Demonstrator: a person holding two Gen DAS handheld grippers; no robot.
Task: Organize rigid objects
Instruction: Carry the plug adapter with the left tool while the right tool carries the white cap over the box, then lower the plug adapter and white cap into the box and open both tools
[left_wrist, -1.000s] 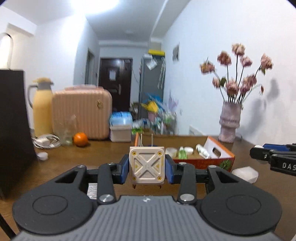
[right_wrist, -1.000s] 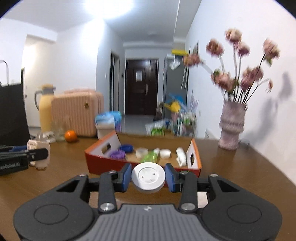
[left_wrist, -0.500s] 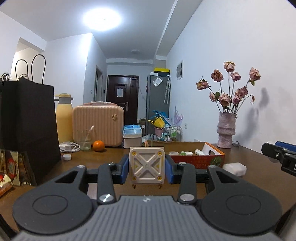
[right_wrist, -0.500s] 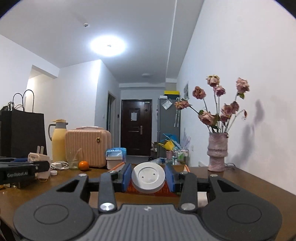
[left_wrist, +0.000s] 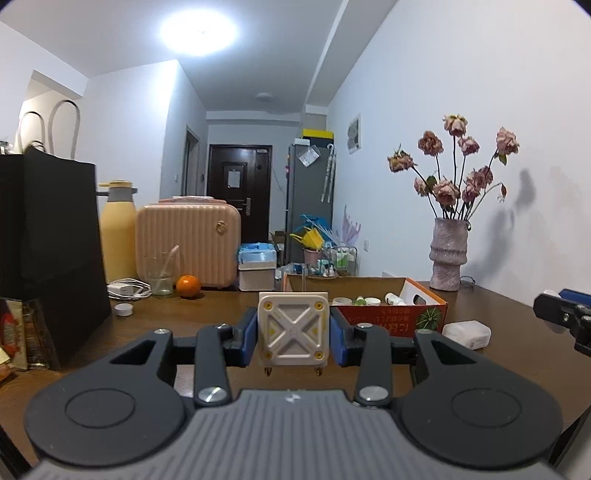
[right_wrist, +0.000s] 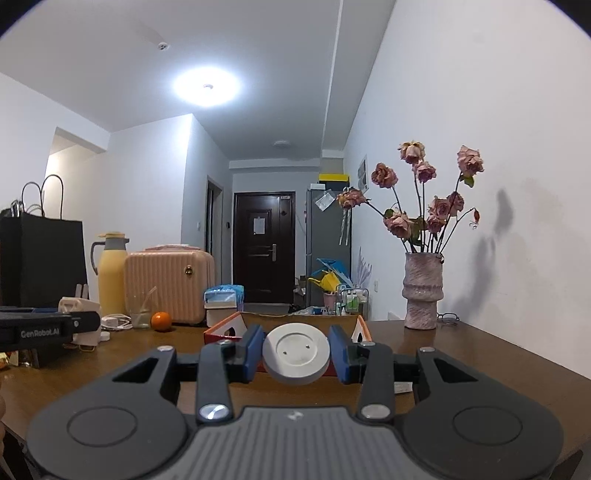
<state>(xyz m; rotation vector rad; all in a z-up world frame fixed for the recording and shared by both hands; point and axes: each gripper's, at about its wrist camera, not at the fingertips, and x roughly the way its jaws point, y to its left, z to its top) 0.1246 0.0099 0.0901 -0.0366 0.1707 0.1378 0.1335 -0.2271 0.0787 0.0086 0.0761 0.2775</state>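
Note:
My left gripper (left_wrist: 293, 328) is shut on a cream square plastic block (left_wrist: 293, 329) with an X pattern and small metal pins below. It is held above the brown table, in front of the orange cardboard box (left_wrist: 391, 321) that holds several small containers. My right gripper (right_wrist: 295, 352) is shut on a white round disc (right_wrist: 295, 353), level with the box (right_wrist: 229, 328) behind it. The left gripper (right_wrist: 55, 328) with its block shows at the left of the right wrist view; the right gripper's tip (left_wrist: 565, 319) shows at the right edge of the left wrist view.
On the table stand a vase of dried roses (left_wrist: 448, 258), a white charger (left_wrist: 467, 333), a pink case (left_wrist: 188, 242), a yellow flask (left_wrist: 118, 236), a glass (left_wrist: 159, 275), an orange (left_wrist: 188, 285), a white cap (left_wrist: 123, 309) and a black bag (left_wrist: 48, 254).
Both grippers have drawn back from the orange box, which now looks smaller and farther. The right view has tipped up toward level. Both grips are unchanged.

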